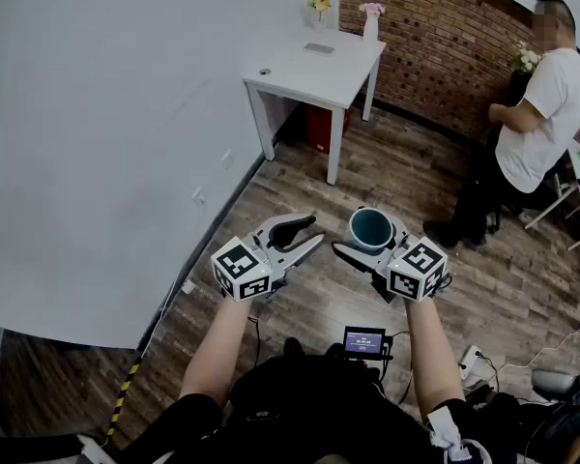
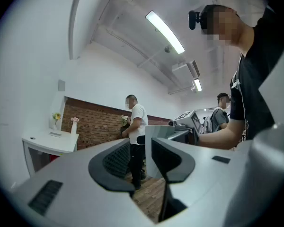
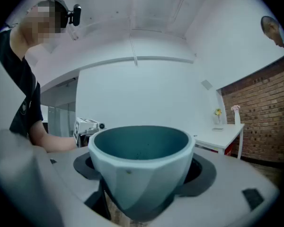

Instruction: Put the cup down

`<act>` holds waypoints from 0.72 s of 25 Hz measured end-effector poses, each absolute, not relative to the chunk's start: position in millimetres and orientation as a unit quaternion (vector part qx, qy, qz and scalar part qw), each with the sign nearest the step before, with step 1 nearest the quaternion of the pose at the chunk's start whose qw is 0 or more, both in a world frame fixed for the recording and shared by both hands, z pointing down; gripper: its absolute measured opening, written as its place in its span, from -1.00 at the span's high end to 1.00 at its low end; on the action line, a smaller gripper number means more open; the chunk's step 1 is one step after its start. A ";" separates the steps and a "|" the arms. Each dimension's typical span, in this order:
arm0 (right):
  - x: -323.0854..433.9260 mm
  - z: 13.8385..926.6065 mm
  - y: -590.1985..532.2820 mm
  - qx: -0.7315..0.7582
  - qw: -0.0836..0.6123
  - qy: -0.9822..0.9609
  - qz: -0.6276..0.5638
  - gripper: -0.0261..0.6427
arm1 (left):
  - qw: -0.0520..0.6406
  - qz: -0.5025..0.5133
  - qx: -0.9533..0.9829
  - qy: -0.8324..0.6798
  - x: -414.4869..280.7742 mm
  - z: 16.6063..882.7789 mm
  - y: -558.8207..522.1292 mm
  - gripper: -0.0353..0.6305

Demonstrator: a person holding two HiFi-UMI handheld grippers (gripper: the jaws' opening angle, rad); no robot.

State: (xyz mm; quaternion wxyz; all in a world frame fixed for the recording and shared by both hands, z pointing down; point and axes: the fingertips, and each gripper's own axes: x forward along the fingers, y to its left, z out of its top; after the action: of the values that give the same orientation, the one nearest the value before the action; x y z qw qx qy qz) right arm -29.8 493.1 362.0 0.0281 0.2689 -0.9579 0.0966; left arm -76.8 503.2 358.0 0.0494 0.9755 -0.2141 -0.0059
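A pale teal cup [image 1: 371, 226] with a dark teal inside sits upright between the jaws of my right gripper [image 1: 370, 240], which is shut on it. In the right gripper view the cup [image 3: 142, 167] fills the middle, with both black pads pressed against its sides around my right gripper [image 3: 142, 183]. It is held in the air above the wooden floor. My left gripper [image 1: 307, 232] hangs just left of the cup, apart from it. In the left gripper view my left gripper [image 2: 142, 156] stands open with a narrow gap and nothing between its jaws.
A white table [image 1: 314, 71] with two small flower vases stands ahead against the brick wall [image 1: 435, 37]. A person in a white shirt [image 1: 546, 104] stands at the right. A white wall [image 1: 106, 124] runs along the left. Cables and a small screen [image 1: 364, 341] are near my feet.
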 end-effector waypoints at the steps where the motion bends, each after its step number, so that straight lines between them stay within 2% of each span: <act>1: -30.0 362.1 493.5 0.269 0.028 -0.958 0.097 -0.32 | 0.049 -0.005 0.975 -0.214 -77.2 358.2 503.4 0.49; 18: -19.4 364.5 497.1 0.268 0.021 -0.958 0.102 -0.32 | 0.047 0.002 0.976 -0.213 -66.1 362.2 504.9 0.49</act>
State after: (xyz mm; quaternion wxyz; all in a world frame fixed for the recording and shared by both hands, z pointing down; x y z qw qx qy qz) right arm -19.4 497.1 364.5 0.0211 0.2682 -0.9577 0.1025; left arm -66.1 504.9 362.2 0.0467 0.9759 -0.2132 0.0018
